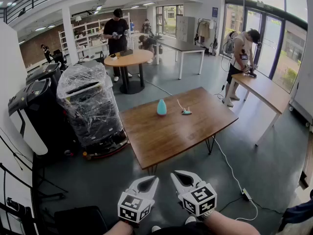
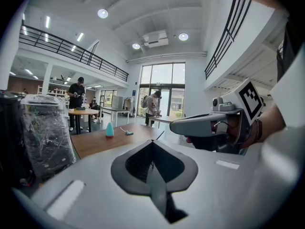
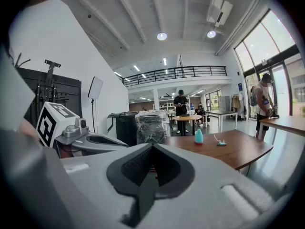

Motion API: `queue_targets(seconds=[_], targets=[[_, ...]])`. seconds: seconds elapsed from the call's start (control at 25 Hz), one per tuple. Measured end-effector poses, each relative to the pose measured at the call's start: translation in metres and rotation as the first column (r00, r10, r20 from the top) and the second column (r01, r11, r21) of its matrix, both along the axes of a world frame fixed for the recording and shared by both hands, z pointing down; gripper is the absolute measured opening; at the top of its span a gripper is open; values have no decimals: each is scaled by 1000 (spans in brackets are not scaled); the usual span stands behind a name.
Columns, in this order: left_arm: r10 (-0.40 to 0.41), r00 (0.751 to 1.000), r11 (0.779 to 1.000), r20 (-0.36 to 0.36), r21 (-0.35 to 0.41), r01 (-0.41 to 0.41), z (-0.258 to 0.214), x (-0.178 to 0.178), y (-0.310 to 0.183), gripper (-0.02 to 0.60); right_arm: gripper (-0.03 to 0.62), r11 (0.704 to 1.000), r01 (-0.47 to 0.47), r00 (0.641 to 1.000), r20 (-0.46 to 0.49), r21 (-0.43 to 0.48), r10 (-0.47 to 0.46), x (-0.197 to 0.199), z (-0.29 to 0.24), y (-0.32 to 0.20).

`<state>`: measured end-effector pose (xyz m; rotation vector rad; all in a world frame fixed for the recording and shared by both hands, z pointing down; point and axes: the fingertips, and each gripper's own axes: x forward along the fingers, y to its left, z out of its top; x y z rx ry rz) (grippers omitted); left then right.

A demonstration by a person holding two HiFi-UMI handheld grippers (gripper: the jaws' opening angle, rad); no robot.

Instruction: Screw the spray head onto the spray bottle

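A teal spray bottle (image 1: pixel 161 107) stands upright on the brown wooden table (image 1: pixel 166 136), without its head. The spray head (image 1: pixel 186 111), teal with a thin white tube, lies on the tabletop just right of the bottle. The same bottle (image 2: pixel 109 130) and head (image 2: pixel 128 132) show small in the left gripper view, and the bottle (image 3: pixel 198 136) and head (image 3: pixel 220 142) again in the right gripper view. My left gripper (image 1: pixel 148 182) and right gripper (image 1: pixel 182 177) are held side by side over the floor, well short of the table's near edge. Both are shut and empty.
A plastic-wrapped black machine (image 1: pixel 90 104) stands on the floor left of the table. A round table (image 1: pixel 128 58) with a person stands behind. A second person works at a table (image 1: pixel 266 89) on the right. A white cable (image 1: pixel 234 180) trails over the floor.
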<state>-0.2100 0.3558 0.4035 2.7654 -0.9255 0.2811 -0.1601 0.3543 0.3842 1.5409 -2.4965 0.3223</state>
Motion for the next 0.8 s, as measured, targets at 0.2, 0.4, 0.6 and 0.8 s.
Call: queue_targets(seconds=[0.2, 0.4, 0.6, 0.8], targets=[[-5, 1000, 1000, 3, -5, 5, 2, 3, -14, 15, -9, 1000, 0, 1000, 0, -3, 0, 6, 1, -15], [-20, 1000, 1000, 21, -12, 20, 8, 17, -39, 15, -8, 1000, 12, 1000, 13, -8, -12, 22, 5, -41], [-43, 998, 999, 38, -11, 43, 7, 52, -75, 15, -8, 999, 35, 999, 25, -14, -34, 58, 6, -76], [-78, 996, 997, 46, -9, 78, 6, 94, -111, 15, -8, 998, 64, 997, 33, -18, -63, 102, 5, -112]])
